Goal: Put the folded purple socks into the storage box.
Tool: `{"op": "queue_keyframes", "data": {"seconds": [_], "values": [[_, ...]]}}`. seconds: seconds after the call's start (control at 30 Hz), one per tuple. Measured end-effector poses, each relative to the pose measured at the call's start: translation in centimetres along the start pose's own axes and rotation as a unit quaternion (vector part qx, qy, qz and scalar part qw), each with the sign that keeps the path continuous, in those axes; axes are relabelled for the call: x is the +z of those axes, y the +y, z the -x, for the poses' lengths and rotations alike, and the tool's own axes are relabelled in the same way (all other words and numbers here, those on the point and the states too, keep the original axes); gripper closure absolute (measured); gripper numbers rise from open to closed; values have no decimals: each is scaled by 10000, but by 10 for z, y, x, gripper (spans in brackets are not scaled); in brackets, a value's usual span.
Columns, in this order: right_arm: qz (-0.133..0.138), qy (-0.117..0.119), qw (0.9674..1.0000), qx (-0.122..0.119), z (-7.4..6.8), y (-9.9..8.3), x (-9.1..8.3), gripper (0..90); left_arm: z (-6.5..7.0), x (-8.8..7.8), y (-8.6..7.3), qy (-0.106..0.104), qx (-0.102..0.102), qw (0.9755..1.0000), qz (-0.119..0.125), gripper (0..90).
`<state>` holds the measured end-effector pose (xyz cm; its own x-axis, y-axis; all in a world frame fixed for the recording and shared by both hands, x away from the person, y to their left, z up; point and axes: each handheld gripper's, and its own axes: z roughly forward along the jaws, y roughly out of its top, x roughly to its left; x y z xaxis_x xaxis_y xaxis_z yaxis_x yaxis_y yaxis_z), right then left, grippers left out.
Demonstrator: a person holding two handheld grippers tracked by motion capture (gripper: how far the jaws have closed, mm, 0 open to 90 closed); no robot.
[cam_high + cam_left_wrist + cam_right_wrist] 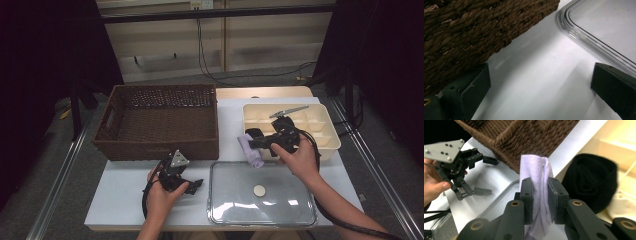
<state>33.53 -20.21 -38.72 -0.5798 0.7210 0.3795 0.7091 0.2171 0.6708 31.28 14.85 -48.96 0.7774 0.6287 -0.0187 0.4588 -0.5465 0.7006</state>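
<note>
Holding a purple cloth [536, 185] tight between its jaws, the right gripper [252, 140] hangs over the table [125, 185], between the tray [327, 135] and the basket [160, 120], just above the clear lid [260, 192]. A black roll [590, 185] lies in the tray. The left gripper [196, 184] rests low by the basket, its jaws wide apart with nothing between them.
</note>
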Motion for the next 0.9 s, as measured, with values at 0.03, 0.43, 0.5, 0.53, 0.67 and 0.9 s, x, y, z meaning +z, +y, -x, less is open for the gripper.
{"op": "queue_keyframes", "data": {"seconds": [0.03,0.43,0.5,0.53,0.67,0.9], "values": [[-3,-26,10000,-9,1,2,-2,758,0,0,0,-4,-4,10000,4,21],[83,-306,9995,17,17,17,-22,756,0,0,0,13,-1,10000,3,18],[69,-375,9993,27,21,17,-24,756,0,0,0,15,1,10000,3,18],[62,-396,9992,47,22,18,-24,756,0,0,0,15,10,10000,-1,18],[55,-478,9988,75,28,19,-27,756,0,0,0,19,14,10000,-6,18],[90,-578,9982,126,37,23,-36,756,0,0,0,34,18,10000,-18,18]]}}
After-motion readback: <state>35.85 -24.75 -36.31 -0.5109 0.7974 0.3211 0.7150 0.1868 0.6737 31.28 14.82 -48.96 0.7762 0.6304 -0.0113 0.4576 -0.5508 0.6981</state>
